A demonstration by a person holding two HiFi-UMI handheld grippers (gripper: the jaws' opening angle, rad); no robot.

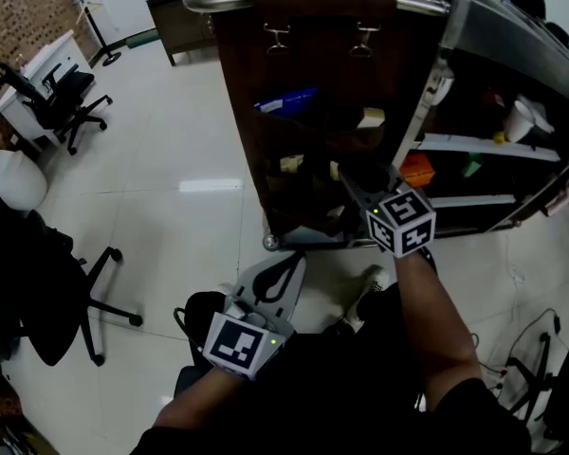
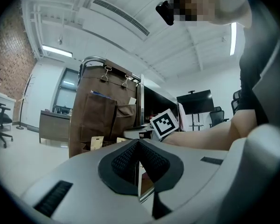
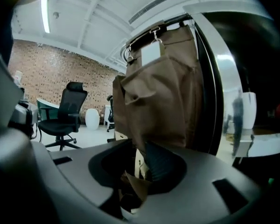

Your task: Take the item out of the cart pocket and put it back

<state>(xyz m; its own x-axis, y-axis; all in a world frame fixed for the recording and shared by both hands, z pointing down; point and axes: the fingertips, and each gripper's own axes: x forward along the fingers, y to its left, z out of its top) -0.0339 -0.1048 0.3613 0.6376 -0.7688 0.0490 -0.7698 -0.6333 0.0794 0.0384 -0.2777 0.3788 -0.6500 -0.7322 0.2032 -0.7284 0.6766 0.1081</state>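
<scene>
**A:** Where does it stand?

**B:** The right gripper pokes into a low pocket on the cart, toward 1 o'clock from the head view's centre. Its jaws are spread. A pale, flat item stands between them, close to the pad on the 3 o'clock side. The other pad is clear of it, so I'd say nothing is pinched yet.

**A:** And the other tool?

**B:** The left gripper hangs down at 6 o'clock near the person's lap, its jaws pressed together on nothing. It's out of the job.

**A:** What worries you?

**B:** The cloth, mostly. Pocket fabric hangs at 12 o'clock right over the jaws, and a brown flap sits at 6 o'clock under them. I can't tell whether that flap is pocket edge or part of the item. If the jaws close here they may catch cloth along with the item, and then the pull would drag the pocket instead of freeing anything.

**A:** Anything else?

**B:** The item sits off-centre. A one-sided squeeze could tip it or push it deeper, or catch only a corner that slips out on the lift. There are other pale pieces in pockets toward 11 o'clock, so a blind grab might also take the wrong one.
</scene>
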